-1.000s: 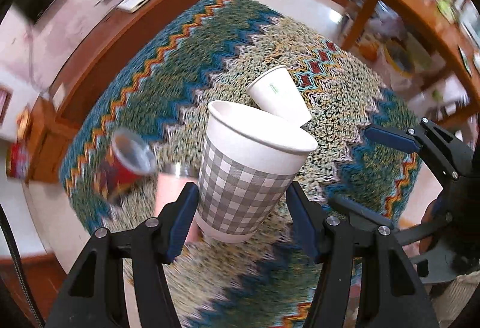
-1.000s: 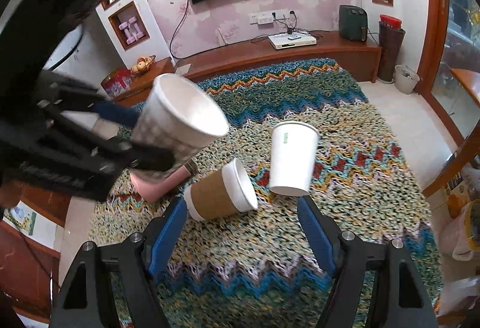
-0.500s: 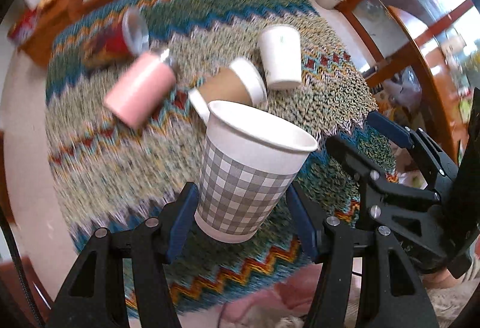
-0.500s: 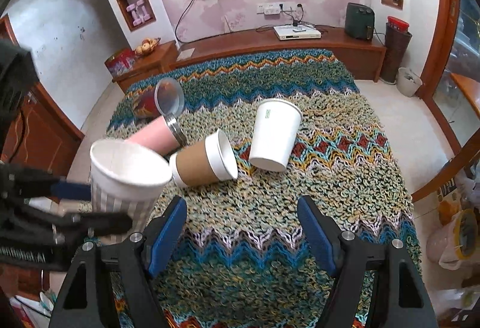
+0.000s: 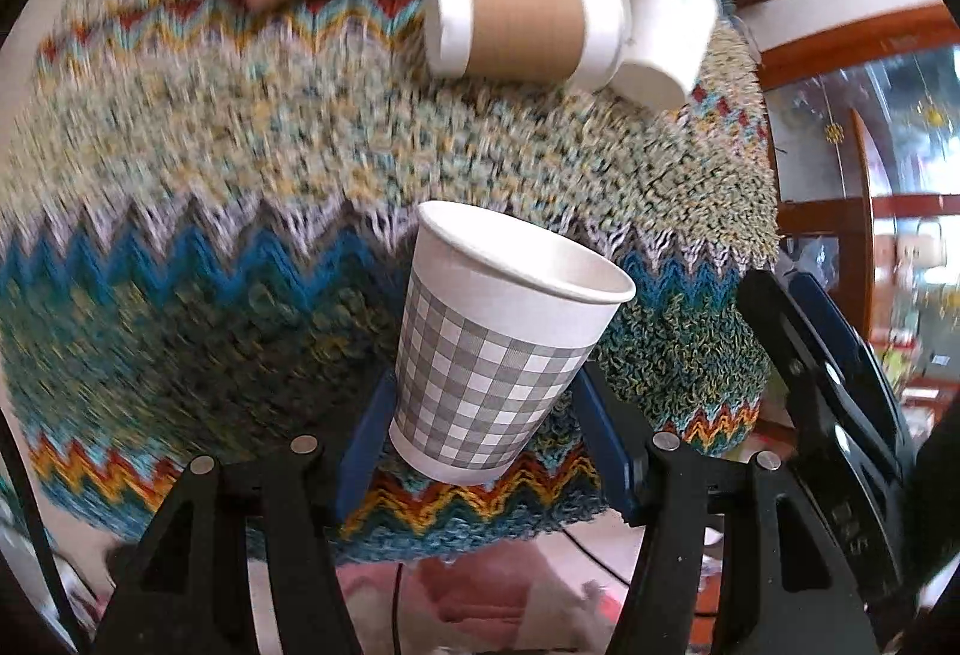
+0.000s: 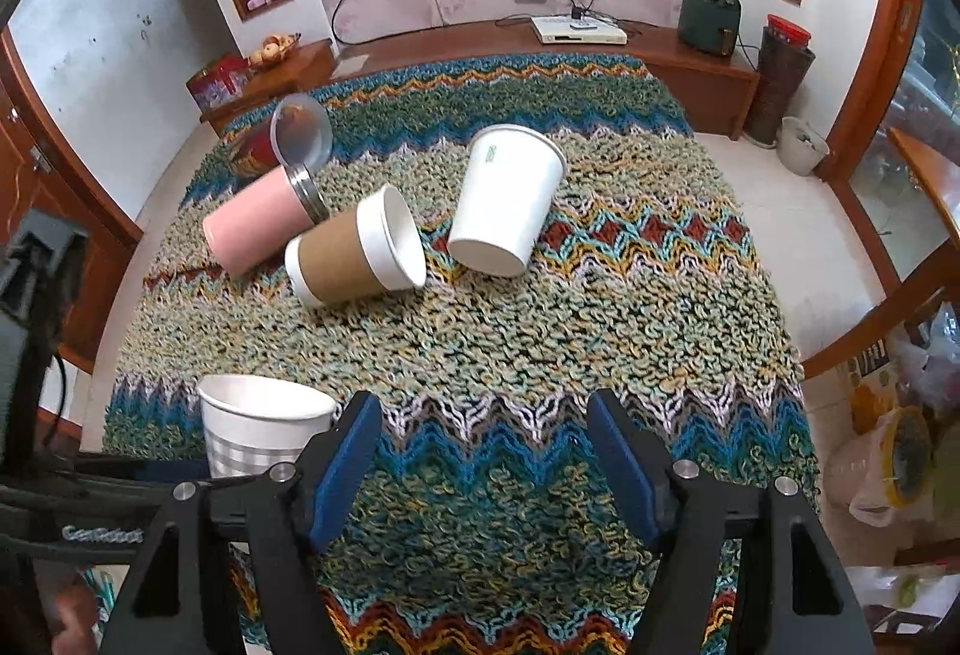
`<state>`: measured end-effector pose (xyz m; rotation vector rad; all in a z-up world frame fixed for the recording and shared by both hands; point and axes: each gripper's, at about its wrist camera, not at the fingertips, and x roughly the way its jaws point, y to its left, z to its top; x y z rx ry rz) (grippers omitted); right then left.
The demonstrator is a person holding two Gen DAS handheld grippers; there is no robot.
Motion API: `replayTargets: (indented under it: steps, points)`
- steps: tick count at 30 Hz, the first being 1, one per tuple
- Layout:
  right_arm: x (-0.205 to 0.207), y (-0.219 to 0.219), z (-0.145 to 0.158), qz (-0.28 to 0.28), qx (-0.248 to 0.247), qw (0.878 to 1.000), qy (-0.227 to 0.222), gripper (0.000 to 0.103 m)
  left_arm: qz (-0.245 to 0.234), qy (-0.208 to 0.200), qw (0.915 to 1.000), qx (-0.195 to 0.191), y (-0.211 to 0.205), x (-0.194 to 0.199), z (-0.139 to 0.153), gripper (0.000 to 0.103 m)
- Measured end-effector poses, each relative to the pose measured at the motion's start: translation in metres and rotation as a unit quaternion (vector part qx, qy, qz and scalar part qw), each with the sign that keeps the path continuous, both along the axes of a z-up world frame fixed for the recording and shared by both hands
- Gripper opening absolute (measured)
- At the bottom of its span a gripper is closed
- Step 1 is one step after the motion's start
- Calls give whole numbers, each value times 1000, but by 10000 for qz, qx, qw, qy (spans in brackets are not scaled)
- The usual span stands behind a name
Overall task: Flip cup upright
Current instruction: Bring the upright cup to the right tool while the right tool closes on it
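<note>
My left gripper [image 5: 486, 403] is shut on a grey-checked paper cup [image 5: 498, 355], mouth up, low over the near left part of the zigzag knitted blanket [image 5: 240, 163]. The same cup shows upright in the right wrist view [image 6: 258, 430] at the lower left. My right gripper [image 6: 483, 445] is open and empty above the blanket's near edge. A brown-sleeved cup [image 6: 354, 253], a plain white cup [image 6: 510, 199] and a pink tumbler [image 6: 258, 220] lie on their sides mid-blanket.
A red can [image 6: 282, 139] lies on its side behind the pink tumbler. The blanket [image 6: 600, 325] covers the whole table. A wooden TV console [image 6: 540, 49] runs along the far wall. Wooden furniture stands at the right, bags on the floor.
My left gripper has carried the checked cup down and toward the near left of the blanket, keeping it mouth up. My right gripper stayed open and barely moved.
</note>
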<state>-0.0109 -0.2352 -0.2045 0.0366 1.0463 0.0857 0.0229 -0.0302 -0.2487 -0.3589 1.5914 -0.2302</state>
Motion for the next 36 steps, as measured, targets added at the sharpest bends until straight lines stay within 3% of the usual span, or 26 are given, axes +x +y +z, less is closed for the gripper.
replayTargets:
  steps: [3,9,16,19,22,31,36]
  points:
    - [-2,-1,-3,1,-4,10000,57,72,191,320,9992,-145,-5,-4,-17,65]
    - [-4,-7,-8,-29,19,9999,128,72,442,362,9980,-279,-18,-7,-18,65]
    - [-3,-10,-8,-12,166,9997,168,72,501,195,9984,182,-26,-7,-17,68]
    - [-3,-9,-8,34,217,9996,190,72,515,123,9980,332,-19,-7,-13,81]
    - [-3,-10,-8,77,345,9992,209,72,521,7,9976,462,-14,-10,-8,85]
    - [-5,-7,0,327,638,9971,263,72,594,-195,9963,586,3,-28,11,86]
    - [-9,2,11,526,755,9954,259,72,487,-459,9937,897,19,-47,35,86]
